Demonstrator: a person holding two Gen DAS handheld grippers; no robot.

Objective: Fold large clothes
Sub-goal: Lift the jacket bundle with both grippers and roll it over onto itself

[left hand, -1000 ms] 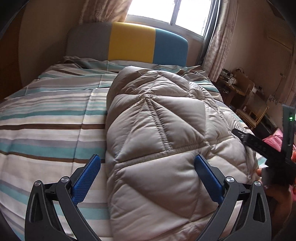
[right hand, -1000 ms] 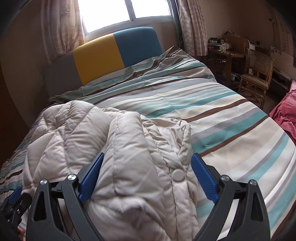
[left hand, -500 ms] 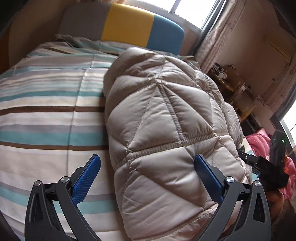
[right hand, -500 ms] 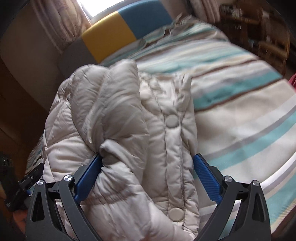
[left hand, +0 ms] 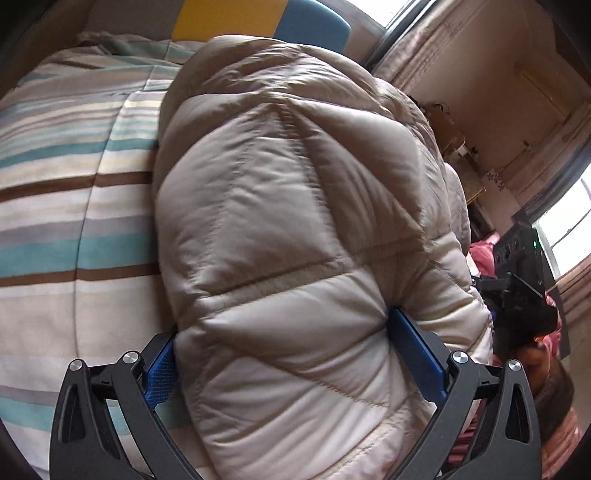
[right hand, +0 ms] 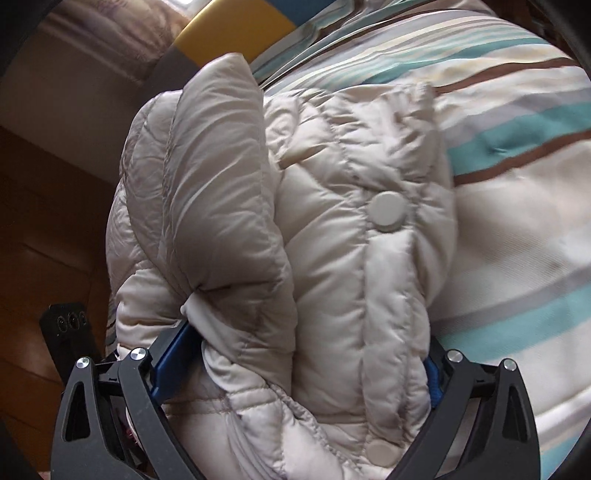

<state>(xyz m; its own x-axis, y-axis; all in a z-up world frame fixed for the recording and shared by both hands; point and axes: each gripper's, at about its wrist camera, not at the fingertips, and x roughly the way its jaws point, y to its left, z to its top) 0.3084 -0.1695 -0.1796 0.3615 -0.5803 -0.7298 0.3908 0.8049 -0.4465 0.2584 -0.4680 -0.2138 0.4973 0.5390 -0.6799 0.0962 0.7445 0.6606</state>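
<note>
A beige quilted puffer jacket lies folded in a thick bundle on a striped bed. My left gripper straddles its near end, blue pads pressed into the padding on both sides. In the right wrist view the jacket shows its snap buttons and a folded sleeve. My right gripper grips the other end of the bundle, the pads sunk into the fabric. Each gripper shows in the other's view: the right one and the left one.
The bed's striped cover spreads to the right of the jacket. A grey, yellow and blue headboard stands at the far end. Wooden furniture and pink cloth lie beyond the bed's right side.
Both grippers have moved forward and down onto the jacket and closed in from open, so the pads now squeeze the bundle's two ends.
</note>
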